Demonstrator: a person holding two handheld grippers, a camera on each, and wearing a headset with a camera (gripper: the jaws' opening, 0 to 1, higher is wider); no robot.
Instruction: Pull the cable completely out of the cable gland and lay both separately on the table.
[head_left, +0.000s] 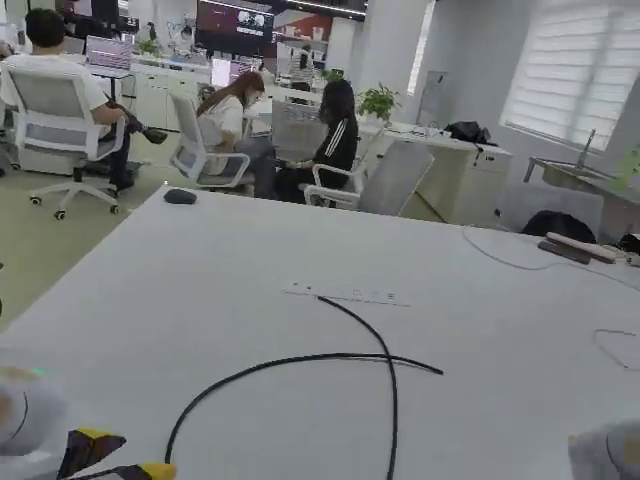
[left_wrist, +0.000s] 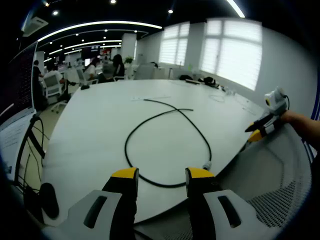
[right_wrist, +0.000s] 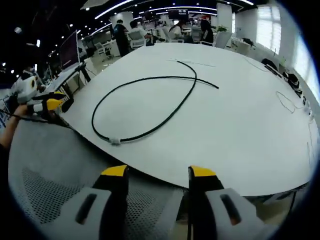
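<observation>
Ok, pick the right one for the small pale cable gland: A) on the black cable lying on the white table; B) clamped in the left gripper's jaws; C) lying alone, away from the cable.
A: the small pale cable gland sits on the looped black cable near the edge of the white table.

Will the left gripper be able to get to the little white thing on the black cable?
Probably yes. The cable gland lies near the edge of the table, just ahead of the left gripper, whose jaws stand open. Nothing lies between them.
</observation>
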